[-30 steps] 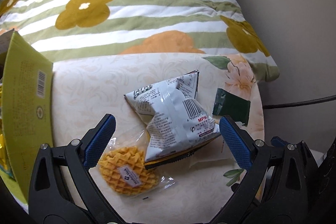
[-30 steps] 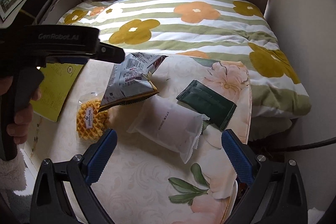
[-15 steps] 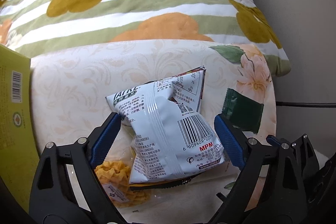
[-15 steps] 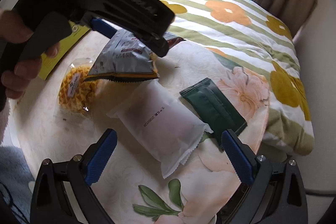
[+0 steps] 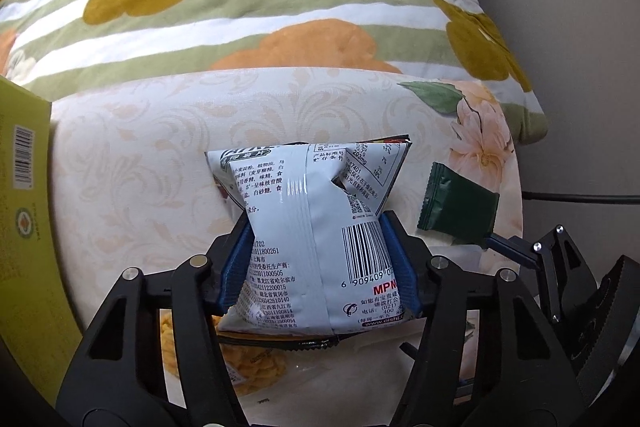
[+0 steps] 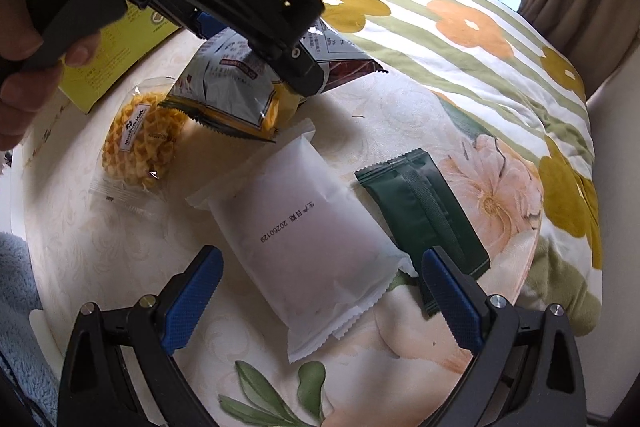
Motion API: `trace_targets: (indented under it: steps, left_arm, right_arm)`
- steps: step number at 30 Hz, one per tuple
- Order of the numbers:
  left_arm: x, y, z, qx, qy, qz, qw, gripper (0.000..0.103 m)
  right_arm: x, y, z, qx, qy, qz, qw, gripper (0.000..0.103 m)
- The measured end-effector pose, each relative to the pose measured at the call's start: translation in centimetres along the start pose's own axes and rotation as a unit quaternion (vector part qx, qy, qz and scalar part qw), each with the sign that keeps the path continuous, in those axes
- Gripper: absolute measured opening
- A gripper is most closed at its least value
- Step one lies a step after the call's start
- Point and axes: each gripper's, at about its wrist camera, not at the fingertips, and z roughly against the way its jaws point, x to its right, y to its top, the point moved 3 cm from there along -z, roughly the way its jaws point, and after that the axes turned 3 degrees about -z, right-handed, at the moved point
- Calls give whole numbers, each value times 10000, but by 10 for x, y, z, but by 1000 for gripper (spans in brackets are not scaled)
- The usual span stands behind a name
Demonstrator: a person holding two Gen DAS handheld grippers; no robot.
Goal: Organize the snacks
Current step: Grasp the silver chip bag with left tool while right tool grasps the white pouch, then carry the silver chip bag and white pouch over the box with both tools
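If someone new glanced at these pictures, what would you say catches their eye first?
Probably the silver snack bag, pinched at its waist by the left hand-held gripper, whose jaws have just been closing, at the middle of the cream table. Next, the white packet lying between the open right hand-held gripper's fingers, the dark green packet beside it.

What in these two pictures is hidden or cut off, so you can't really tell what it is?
- Waffle snack, left wrist view: mostly covered by the crisp bag and the left tool shut on it.
- Crisp bag's front, both views: only its printed back and edges face the cameras.
- Green box, left wrist view: cut off by the picture's edge.
- Dark green packet, right wrist view: no readable label; its near end sits behind the open right tool.
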Motion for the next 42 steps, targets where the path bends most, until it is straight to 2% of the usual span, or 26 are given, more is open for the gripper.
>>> trace_targets:
  steps: [8, 12, 14, 17, 23, 32, 37, 42]
  left_arm:
    - [0, 2, 16, 171, -46, 10, 9998, 56]
    - [-3, 1, 27, 280, -14, -2, 9996, 56]
    - [-4, 1, 32, 332, -4, 24, 9994, 56]
    - [-7, 0, 39, 384, -1, 49, 9993, 56]
    - [-15, -6, 53, 501, 64, 123, 9986, 56]
    - [-28, -20, 74, 726, 116, 285, 9969, 56]
    - [-41, -27, 108, 1128, 160, 356, 9929, 56]
    - [-64, -33, 158, 1600, 196, 505, 9856, 56]
  right_arm:
    - [-4, 13, -17, -155, 254, 487, 9984, 99]
    - [-10, 17, -26, -229, 216, 799, 9963, 97]
    - [-11, 18, -29, -234, 162, 963, 9949, 82]
    - [-15, 19, -28, -273, 162, 1067, 9938, 75]
    - [-12, 22, -25, -305, 283, 706, 9966, 69]
    - [-10, 33, -6, -96, 424, -16, 9991, 69]
    - [-16, 44, 16, 127, 399, -199, 9989, 69]
    - [-28, 65, 46, 413, 346, -213, 9983, 69]
